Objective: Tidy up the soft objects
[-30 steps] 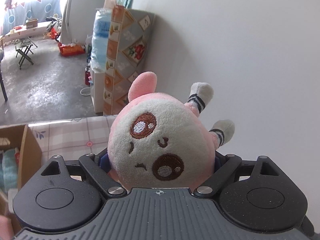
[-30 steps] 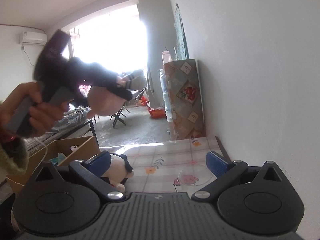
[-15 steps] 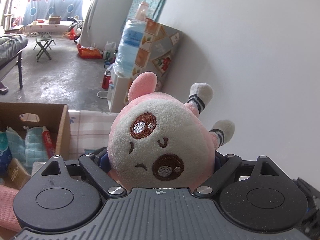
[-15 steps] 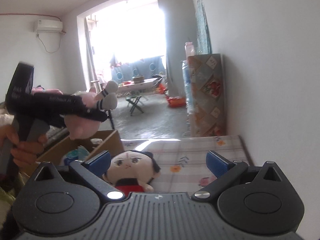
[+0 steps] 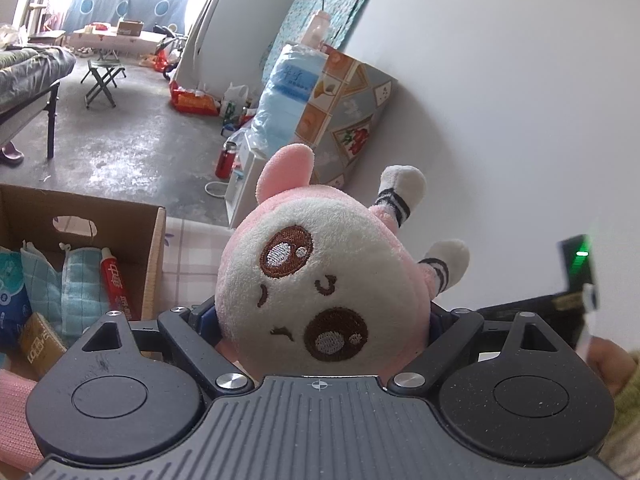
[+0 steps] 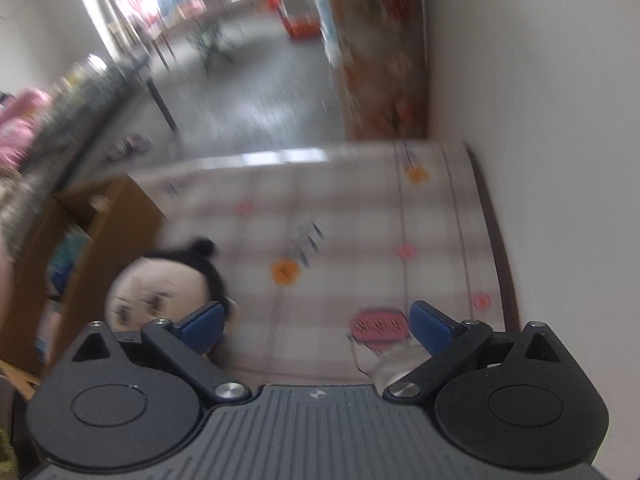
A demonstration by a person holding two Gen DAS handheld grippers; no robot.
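My left gripper (image 5: 320, 320) is shut on a pink and white plush toy (image 5: 320, 280) with striped feet, held in the air beside a brown cardboard box (image 5: 154, 248). My right gripper (image 6: 316, 322) is open and empty, low over the checked tablecloth (image 6: 340, 216). A black-haired plush doll (image 6: 160, 284) lies on the cloth, just beyond the left fingertip (image 6: 202, 320). The right wrist view is blurred by motion.
The box holds folded cloths (image 5: 60, 284), a red tube (image 5: 114, 280) and packets; it also shows in the right wrist view (image 6: 92, 240). A clear glass (image 6: 380, 340) stands near my right finger. A white wall (image 6: 560, 160) runs along the table's right edge.
My left gripper has swung left with the plush toy, bringing the box into view. My right gripper has tilted down and moved closer to the black-haired doll.
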